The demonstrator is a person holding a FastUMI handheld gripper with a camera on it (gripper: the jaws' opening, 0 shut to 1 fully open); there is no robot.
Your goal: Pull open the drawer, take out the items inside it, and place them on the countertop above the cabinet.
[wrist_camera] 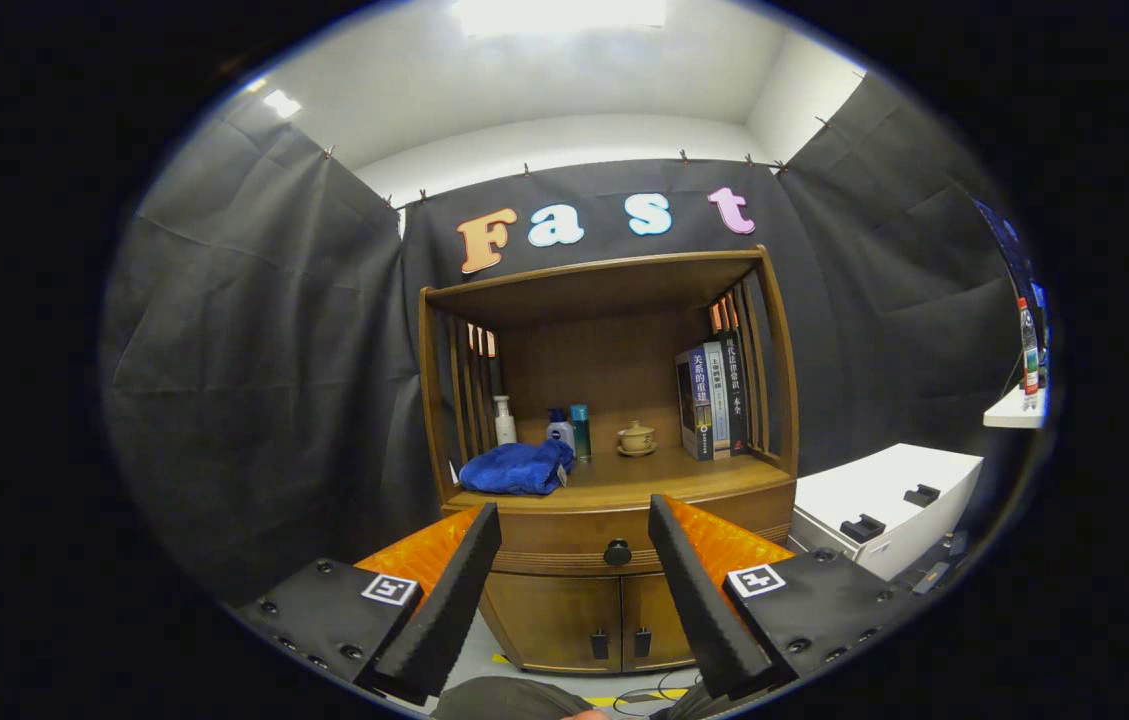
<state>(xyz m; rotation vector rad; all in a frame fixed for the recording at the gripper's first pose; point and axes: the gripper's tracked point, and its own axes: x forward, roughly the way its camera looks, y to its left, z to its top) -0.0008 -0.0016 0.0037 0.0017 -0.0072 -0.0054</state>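
Note:
A wooden cabinet (614, 400) stands ahead against the black cloth wall. Its drawer (564, 545) is closed, with a dark round knob (617, 552) in the middle of its front. My gripper (574, 520) is open and holds nothing; its two fingers frame the drawer front, and the knob sits between them, some way beyond their tips. The countertop (684, 478) above the drawer carries a blue cloth (519, 468), a white bottle (504, 420), two small bottles (569, 430), a small lidded cup on a saucer (636, 438) and several upright books (714, 395).
Two lower cabinet doors (604, 620) with dark handles sit under the drawer. A white unit with black handles (884, 505) stands to the cabinet's right. A bottle (1029, 350) stands on a white ledge far right. Cables and yellow tape (644, 695) lie on the floor.

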